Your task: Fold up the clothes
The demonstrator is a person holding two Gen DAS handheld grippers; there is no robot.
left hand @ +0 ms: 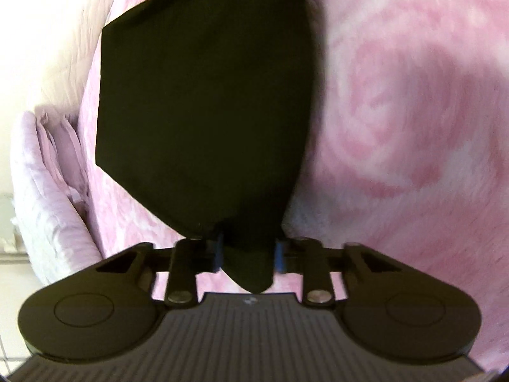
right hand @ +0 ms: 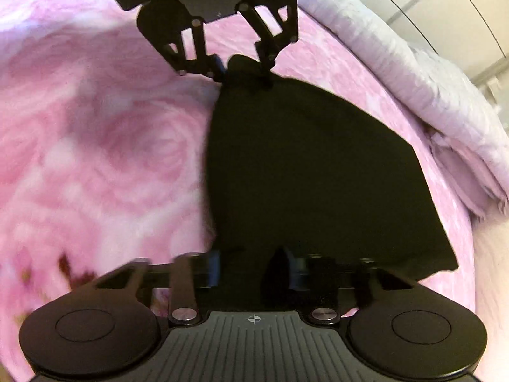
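Gripped at its near corner by the left gripper (left hand: 248,253), the black garment (left hand: 203,102) runs lengthwise away across the pink rose-patterned blanket (left hand: 413,121), its far end pinched by the right gripper (right hand: 254,267). Both grippers tilt downward, facing each other along the cloth. A pale quilted cover (right hand: 413,73) lies bunched at the blanket's edge.

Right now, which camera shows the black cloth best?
The right wrist view: the black cloth spans between the right gripper and the left gripper. The left wrist view shows only its own corner pinched.
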